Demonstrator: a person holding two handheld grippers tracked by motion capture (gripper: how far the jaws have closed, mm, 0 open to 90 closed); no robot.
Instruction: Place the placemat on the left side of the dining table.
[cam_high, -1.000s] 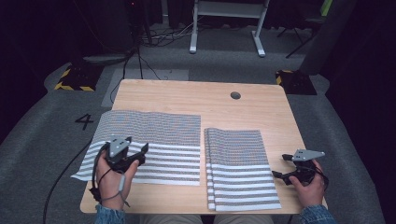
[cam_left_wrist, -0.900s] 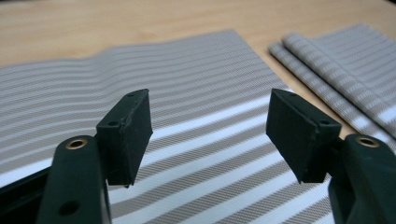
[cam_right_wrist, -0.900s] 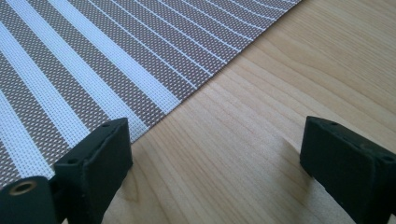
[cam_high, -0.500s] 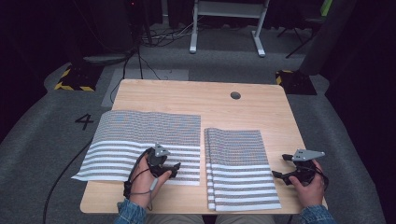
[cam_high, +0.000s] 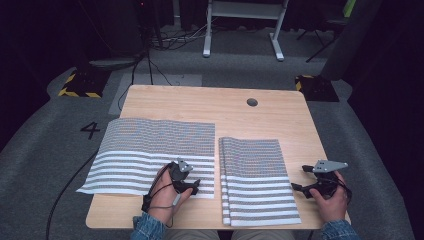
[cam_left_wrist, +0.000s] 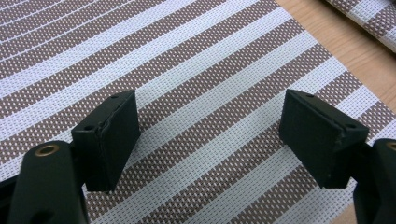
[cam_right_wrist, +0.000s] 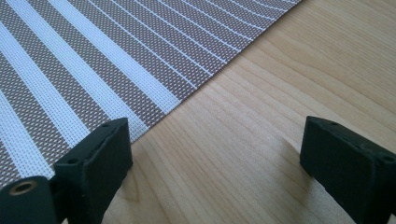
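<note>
Left gripper (cam_high: 192, 188) (jaws wide) over flat striped mat (cam_high: 150, 150)

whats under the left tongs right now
The left tongs, open, hover over the flat brown-and-white striped woven placemat. Bare wooden table shows past its edge. What lies beneath the mat itself is covered.

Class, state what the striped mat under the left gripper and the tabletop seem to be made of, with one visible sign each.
Striped mat: probably woven vinyl or plastic mesh, matte; an open grid weave shows in its brown and white bands.
Tabletop: light wood or wood-look laminate, smooth satin finish; fine grain lines run along it, though the look cannot settle which.
</note>
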